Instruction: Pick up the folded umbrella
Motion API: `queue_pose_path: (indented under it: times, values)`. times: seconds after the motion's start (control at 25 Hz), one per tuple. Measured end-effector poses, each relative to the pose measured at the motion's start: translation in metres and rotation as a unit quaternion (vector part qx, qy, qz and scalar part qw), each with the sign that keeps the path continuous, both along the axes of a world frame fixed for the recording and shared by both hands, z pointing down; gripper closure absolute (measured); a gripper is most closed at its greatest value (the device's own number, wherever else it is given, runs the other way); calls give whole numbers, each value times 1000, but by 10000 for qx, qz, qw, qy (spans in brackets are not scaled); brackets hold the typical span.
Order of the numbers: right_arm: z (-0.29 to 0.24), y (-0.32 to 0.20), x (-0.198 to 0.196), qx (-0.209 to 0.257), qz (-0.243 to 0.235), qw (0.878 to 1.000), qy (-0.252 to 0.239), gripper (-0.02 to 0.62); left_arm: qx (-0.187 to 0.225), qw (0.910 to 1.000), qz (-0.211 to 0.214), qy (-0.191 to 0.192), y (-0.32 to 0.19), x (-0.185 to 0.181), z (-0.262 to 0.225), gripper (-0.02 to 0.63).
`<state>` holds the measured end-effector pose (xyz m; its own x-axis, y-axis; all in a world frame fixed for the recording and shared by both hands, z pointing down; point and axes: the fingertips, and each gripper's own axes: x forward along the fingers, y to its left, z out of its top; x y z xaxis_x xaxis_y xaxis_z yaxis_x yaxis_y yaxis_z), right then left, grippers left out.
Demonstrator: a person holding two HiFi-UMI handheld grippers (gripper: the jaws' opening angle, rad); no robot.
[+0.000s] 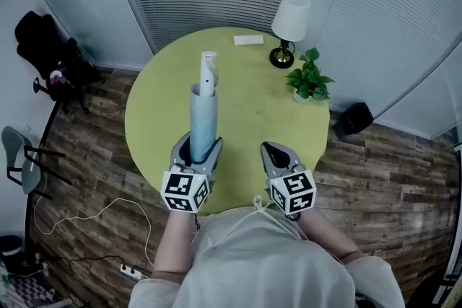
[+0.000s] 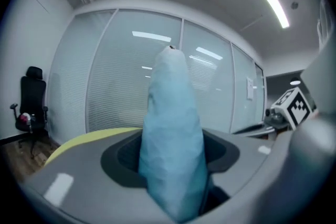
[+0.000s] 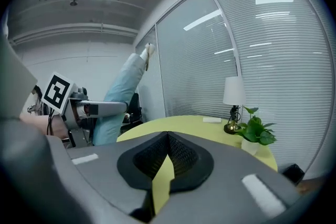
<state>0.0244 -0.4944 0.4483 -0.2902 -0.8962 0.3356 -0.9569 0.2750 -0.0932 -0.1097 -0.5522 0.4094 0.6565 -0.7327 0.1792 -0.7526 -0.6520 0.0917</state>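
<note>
Head view: the folded umbrella (image 1: 203, 119), a pale blue wrinkled fabric roll with a white end piece at its far tip, is clamped at its near end by the left gripper (image 1: 196, 149). It projects ahead of that gripper over the round green worktop (image 1: 245, 83). The right gripper (image 1: 278, 155) is seen alongside, jaws drawn to a point, nothing held.

Left gripper view: light blue fabric is pinched between the jaws and tapers upward ahead of them.

Right gripper view: the jaws are closed tip to tip and empty. The umbrella is seen to this gripper's left, tilted, white tip uppermost.
</note>
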Motion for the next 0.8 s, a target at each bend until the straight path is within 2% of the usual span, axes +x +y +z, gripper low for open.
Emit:
queue_pose_path:
  times: [0.12, 0.24, 0.36, 0.64, 0.8]
  values:
    - [-13, -4, -5, 190, -83, 9998, -9, 597, 361, 9975, -530, 302, 3, -19, -16, 324]
    - [-33, -8, -5, 533, -135, 9984, -157, 597, 333, 9948, -854, 436, 2, -28, -18, 324]
    - [-43, -14, -3, 718, -153, 9972, -119, 597, 284, 9939, -980, 422, 0, -30, -17, 324]
    - [-48, -19, -8, 704, -331, 9969, -121, 597, 586, 9916, -1112, 310, 1, -25, -28, 324]
    - [-45, -21, -10, 614, -354, 9975, -68, 597, 615, 9912, -1115, 354, 3, -25, -32, 324]
